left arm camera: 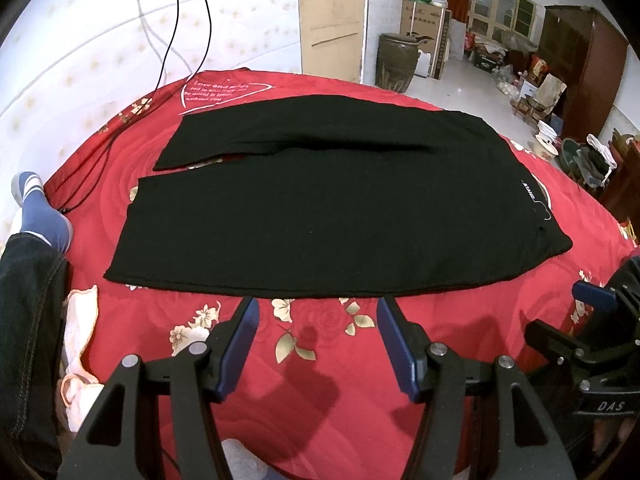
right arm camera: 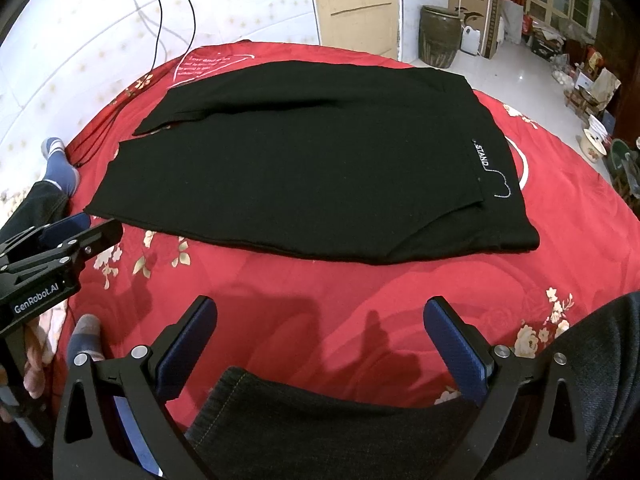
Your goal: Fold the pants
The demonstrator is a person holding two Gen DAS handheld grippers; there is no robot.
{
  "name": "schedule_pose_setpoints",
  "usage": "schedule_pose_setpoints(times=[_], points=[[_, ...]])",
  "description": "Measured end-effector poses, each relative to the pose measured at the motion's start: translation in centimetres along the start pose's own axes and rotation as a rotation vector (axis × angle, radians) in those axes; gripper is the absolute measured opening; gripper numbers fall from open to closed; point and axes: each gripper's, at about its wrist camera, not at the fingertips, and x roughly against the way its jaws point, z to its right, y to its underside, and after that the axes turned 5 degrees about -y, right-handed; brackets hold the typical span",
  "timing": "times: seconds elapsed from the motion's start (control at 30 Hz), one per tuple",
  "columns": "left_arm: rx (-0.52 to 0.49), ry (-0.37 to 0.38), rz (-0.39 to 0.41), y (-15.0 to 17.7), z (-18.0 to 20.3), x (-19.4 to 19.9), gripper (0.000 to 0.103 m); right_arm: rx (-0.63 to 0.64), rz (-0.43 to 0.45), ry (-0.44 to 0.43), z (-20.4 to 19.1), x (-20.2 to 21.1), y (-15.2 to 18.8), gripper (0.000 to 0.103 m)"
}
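Black pants (left arm camera: pixel 320 208) lie flat on the red bed (left arm camera: pixel 320 360); left tongs (left arm camera: pixel 318 312) and right tongs (right arm camera: pixel 320 312) both spread, empty; only the right view shows the person's knee (right arm camera: pixel 320 420).

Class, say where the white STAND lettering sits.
In both views the STAND lettering is on the black pants' right end, near the waistband, on the red quilt.

A bed (left arm camera: pixel 460 320) under a red flowered quilt carries black pants (left arm camera: pixel 320 216) spread flat, two black cables (left arm camera: pixel 100 168) at its far left, and a person's socked foot (left arm camera: pixel 40 208).
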Motion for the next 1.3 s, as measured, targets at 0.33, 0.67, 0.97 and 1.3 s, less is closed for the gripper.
schedule_pose_setpoints(times=[0.33,0.67,0.97,1.3], points=[[0.004,0.012,0.007,0.02,0.15,0.11,0.064,-0.002,0.004,-0.002,-0.05,0.13,-0.09,0.103],[0.006,0.013,0.000,-0.02,0.17,0.09,0.064,-0.008,0.010,-0.007,0.00,0.23,-0.12,0.103],[0.006,0.002,-0.005,0.00,0.22,-0.16,0.064,-0.016,0.011,-0.018,0.18,0.23,-0.11,0.103],[-0.010,-0.002,0.001,0.13,0.42,-0.05,0.064,-0.012,0.009,-0.066,-0.02,0.26,-0.17,0.103]])
